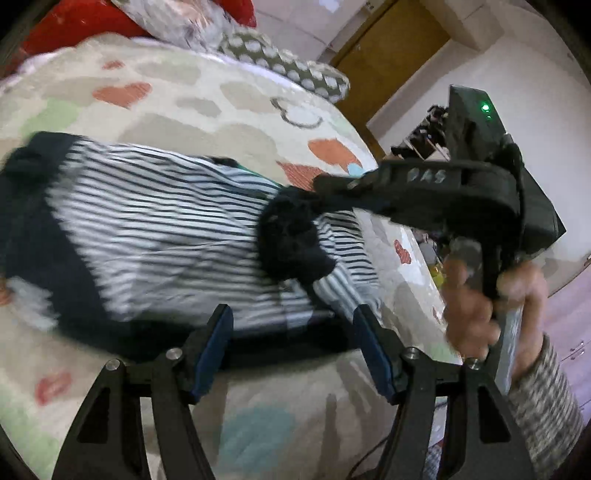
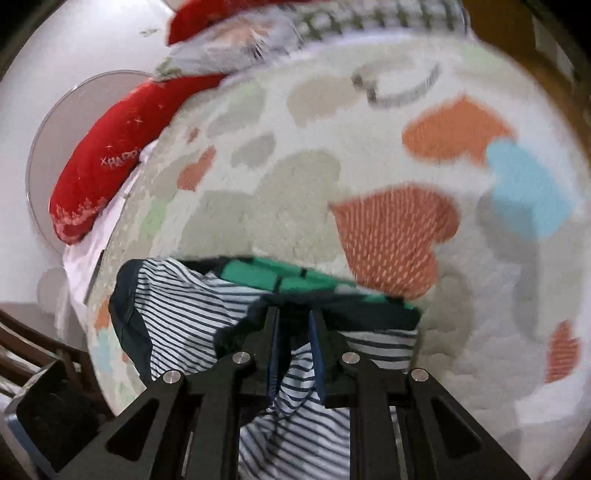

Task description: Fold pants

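The navy-and-white striped pants (image 1: 159,229) lie across a bed with a heart-print cover (image 1: 207,96). My left gripper (image 1: 291,325) is open, its blue pads just short of the dark near edge of the pants. In the left wrist view my right gripper (image 1: 325,192) is shut on a dark bunched part of the pants (image 1: 291,236) and lifts it. In the right wrist view the right gripper (image 2: 295,317) pinches the dark hem of the pants (image 2: 195,317), with green fabric (image 2: 280,277) showing just beyond.
Red pillows (image 2: 99,166), a patterned pillow (image 1: 177,18) and a dotted cushion (image 1: 284,62) lie at the head of the bed. A wooden door (image 1: 388,55) stands beyond the bed. A round mirror (image 2: 55,122) hangs on the white wall.
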Demonstrator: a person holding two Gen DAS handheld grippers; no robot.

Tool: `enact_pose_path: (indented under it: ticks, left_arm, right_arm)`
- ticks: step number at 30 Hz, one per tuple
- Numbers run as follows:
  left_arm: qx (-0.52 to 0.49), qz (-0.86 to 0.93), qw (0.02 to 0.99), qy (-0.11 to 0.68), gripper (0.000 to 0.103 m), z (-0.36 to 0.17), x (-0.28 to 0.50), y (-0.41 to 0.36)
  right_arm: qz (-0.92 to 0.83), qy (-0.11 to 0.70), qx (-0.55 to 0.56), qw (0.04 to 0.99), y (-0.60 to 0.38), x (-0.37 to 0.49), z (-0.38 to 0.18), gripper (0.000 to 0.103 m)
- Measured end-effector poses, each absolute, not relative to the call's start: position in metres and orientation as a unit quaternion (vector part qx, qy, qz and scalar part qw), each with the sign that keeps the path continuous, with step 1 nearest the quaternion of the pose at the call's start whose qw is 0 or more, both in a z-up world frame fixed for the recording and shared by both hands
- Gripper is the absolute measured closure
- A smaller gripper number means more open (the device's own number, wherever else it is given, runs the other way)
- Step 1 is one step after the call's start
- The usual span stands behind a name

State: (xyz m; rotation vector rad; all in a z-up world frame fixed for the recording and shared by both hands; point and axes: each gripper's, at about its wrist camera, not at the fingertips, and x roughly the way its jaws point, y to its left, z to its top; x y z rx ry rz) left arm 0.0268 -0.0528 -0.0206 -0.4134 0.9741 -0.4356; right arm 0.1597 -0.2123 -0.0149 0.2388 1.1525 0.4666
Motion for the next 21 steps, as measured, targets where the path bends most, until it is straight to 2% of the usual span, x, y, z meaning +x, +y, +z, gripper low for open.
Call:
enact_pose_path:
  ticks: [5,11,14,21]
  left_arm:
    - [-0.245,-0.165,0.840,0.455,0.032,-0.025,0.007,-0.012]
    - [-0.274,-0.141,0.839,0.448,0.032,-0.032,0.001,0.015]
    - [-0.284,-0.142,0.838,0.444,0.032,-0.034,-0.003,0.023]
    - [-0.295,-0.147,0.837,0.437,0.032,-0.036,-0.006,0.033]
  right_arm:
    - [0.254,0.524,0.130,0.802,-0.194,0.160,0.009,0.086]
    - [0.326,0.594,0.153,0.719,-0.144,0.177,-0.028,0.086]
    - [0.284,0.601,0.141,0.733,-0.136,0.191,-0.044,0.086]
    - [0.213,0.570,0.105,0.787,-0.132,0.206,-0.043,0.086]
